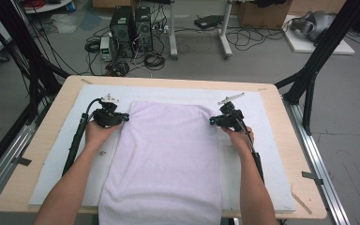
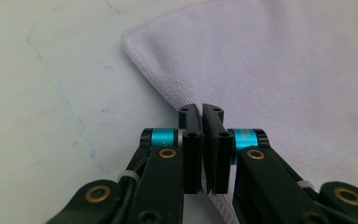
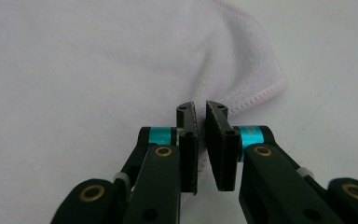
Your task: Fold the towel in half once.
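high view: lavender towel (image 1: 161, 159) flat on white mat (image 1: 51, 154), desk (image 1: 28, 164); left gripper (image 1: 125, 117) and right gripper (image 1: 212, 121) at its far corners.
left gripper view: fingers (image 2: 189, 140) pinched on towel hem; bare mat left.
right gripper view: fingers (image 3: 186, 140) clamp bunched corner edge; bare mat right.

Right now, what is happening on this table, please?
A person is working on a pale lilac towel that lies flat on a white mat over the wooden table. Each hand holds a claw at one far corner of the towel. The left claw is shut on the towel's left edge, and the right claw is shut on the right edge, where the cloth bunches up a little. The towel is not lifted yet; it looks like the start of a fold.
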A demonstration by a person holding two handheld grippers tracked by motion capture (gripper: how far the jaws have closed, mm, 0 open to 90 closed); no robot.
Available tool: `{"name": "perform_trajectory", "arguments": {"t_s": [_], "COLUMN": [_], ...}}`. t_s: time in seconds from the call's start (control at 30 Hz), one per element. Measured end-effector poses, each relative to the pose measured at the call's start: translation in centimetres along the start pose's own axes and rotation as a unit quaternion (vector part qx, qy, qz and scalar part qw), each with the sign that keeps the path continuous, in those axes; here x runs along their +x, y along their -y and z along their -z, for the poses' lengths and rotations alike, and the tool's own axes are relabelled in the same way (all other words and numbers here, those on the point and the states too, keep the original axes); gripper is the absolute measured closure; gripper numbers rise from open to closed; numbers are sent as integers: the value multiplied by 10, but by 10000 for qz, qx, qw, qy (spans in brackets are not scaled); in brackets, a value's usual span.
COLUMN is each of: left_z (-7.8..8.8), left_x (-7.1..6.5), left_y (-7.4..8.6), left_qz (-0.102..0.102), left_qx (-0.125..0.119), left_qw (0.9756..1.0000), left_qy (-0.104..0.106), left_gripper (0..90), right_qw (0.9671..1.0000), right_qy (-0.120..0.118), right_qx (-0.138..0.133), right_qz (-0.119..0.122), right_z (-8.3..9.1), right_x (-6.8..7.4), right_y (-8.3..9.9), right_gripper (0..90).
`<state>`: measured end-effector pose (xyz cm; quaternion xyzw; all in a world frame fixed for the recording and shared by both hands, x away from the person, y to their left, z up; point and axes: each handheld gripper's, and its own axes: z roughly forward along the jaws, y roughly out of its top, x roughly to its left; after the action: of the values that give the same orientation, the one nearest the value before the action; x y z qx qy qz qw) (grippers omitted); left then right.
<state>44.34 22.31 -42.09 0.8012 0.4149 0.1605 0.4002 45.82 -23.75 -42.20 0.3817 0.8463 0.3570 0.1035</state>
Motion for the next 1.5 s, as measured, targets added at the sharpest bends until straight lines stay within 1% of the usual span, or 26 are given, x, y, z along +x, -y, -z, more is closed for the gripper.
{"name": "perform_trajectory", "arguments": {"t_s": [0.13,0.17,0.23,0.3,0.37,0.47,0.57,0.6,0.67,0.73,0.77,0.8,0.87,0.9,0.93,0.97,1.07,1.1,1.17,1.23,1.3,1.37,1.4,1.43,1.47,1.5], "left_z": [22,28,41,51,61,75,86,91,95,97,98,99,101,102,103,103,99,94,82,69,56,44,38,35,32,31], "left_x": [-3,-5,-8,-12,-21,-33,-43,-49,-56,-60,-61,-62,-61,-59,-58,-57,-51,-49,-43,-38,-35,-33,-33,-33,-34,-35], "left_y": [-5,-6,-5,-3,3,18,38,48,64,78,83,87,90,89,86,82,68,64,57,53,50,50,50,50,50,50], "left_qz": [-139,-191,-175,-208,-385,-520,-635,-646,-702,-748,-773,-814,-740,-694,-659,-624,-597,-519,-369,-225,-120,-3,-6,-54,-126,-214], "left_qx": [-190,-245,-427,-424,-520,-533,-515,-542,-402,-304,-179,-134,-116,-125,-184,-251,-372,-388,-300,-191,-81,88,223,274,293,288], "left_qw": [9997,9995,9988,9985,9975,9967,9959,9955,9957,9952,9952,9950,9954,9957,9960,9962,9965,9968,9977,9983,9984,9977,9977,9974,9971,9974], "left_qy": [58,75,163,271,272,332,384,427,458,560,575,560,591,597,579,559,458,462,477,502,539,667,646,670,688,620], "left_gripper": [861,860,859,858,858,858,858,858,858,840,816,778,679,619,587,571,536,536,522,490,410,382,388,428,535,646], "right_qw": [9984,9980,9973,9971,9957,9947,9943,9944,9939,9943,9940,9939,9951,9953,9950,9954,9966,9969,9972,9973,9975,9970,9967,9961,9953,9947], "right_qy": [-298,-340,-447,-504,-593,-718,-819,-838,-910,-958,-987,-1008,-899,-893,-929,-889,-718,-688,-619,-655,-681,-760,-780,-831,-886,-917], "right_qx": [-468,-515,-573,-577,-709,-694,-608,-566,-524,-320,-309,-261,-131,-127,-202,-262,-324,-300,-292,-220,-47,136,212,290,387,468], "right_qz": [-100,-111,-120,-17,104,261,311,303,333,353,357,368,396,354,306,238,239,244,309,233,169,37,-8,1,-33,8], "right_z": [20,26,37,49,61,74,79,79,78,76,76,75,77,79,81,83,85,84,78,68,55,42,36,31,27,22], "right_x": [-1,0,2,8,16,31,45,49,58,66,69,70,72,71,68,66,60,59,56,54,51,47,47,47,48,49], "right_y": [-5,-5,-5,-4,-1,9,26,31,47,59,65,69,75,75,75,72,60,55,46,40,39,39,39,39,39,39], "right_gripper": [832,832,831,828,827,826,825,825,825,822,814,791,697,635,592,564,495,487,470,456,431,430,436,474,523,581]}}
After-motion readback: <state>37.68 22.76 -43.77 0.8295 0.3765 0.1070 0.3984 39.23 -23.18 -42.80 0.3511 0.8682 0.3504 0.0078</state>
